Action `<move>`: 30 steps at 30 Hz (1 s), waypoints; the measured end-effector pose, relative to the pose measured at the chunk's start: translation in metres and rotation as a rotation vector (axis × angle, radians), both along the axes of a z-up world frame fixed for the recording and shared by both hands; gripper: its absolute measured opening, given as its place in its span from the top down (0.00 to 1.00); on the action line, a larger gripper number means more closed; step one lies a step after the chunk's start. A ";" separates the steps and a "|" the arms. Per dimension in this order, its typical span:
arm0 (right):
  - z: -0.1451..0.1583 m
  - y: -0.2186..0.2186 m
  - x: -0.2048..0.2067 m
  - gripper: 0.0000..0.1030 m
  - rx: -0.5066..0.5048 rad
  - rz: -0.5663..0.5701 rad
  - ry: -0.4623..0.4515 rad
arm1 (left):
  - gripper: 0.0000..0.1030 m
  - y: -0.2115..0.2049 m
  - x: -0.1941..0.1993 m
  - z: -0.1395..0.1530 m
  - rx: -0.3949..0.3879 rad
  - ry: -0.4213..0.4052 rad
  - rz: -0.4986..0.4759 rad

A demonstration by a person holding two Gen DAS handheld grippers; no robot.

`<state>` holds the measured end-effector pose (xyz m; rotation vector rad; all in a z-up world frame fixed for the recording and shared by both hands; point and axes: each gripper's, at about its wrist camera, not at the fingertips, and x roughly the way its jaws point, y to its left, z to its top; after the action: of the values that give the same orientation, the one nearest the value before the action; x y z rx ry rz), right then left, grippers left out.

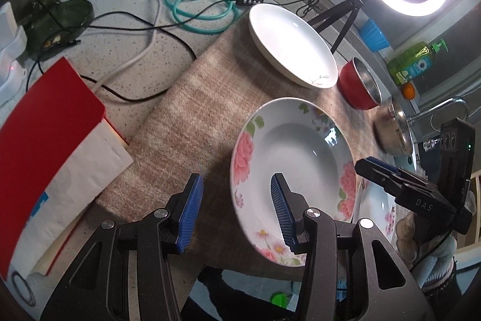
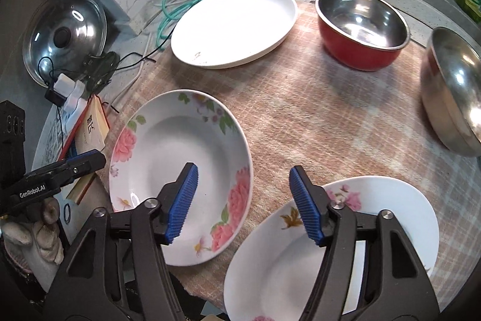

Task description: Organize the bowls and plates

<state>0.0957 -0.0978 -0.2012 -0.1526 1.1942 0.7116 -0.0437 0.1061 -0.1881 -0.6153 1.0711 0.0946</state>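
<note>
Left tool (image 1: 236, 211): parted, empty, straddling near rim of pink-rose deep china plate (image 1: 300, 140). Right tool (image 2: 243, 203): parted, empty, between that plate and white flower-sprigged plate (image 2: 375, 218).

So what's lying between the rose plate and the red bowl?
Nothing: in the right wrist view, only bare checked cloth runs from the rose plate to the red bowl. The plain white plate sits off to the side of that stretch.

A matt, coarse-woven beige checked cloth (image 2: 300, 116) carries glossy glazed china: a rose-patterned deep plate (image 2: 180, 170) and a plain white oval plate (image 2: 234, 23). The red-coated bowl (image 2: 360, 29) shows polished steel inside.
</note>
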 end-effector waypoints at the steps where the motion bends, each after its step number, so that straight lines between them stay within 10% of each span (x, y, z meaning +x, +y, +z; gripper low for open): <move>1: -0.002 0.003 0.000 0.39 -0.007 0.007 -0.001 | 0.56 -0.001 0.000 -0.002 -0.004 0.004 -0.002; 30: -0.025 0.014 0.004 0.77 -0.039 0.010 0.066 | 0.69 -0.021 0.011 -0.011 0.005 0.029 -0.077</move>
<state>0.0995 -0.0842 -0.2261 -0.1691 1.2716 0.7073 -0.0326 0.0856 -0.1987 -0.5695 1.1214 0.0393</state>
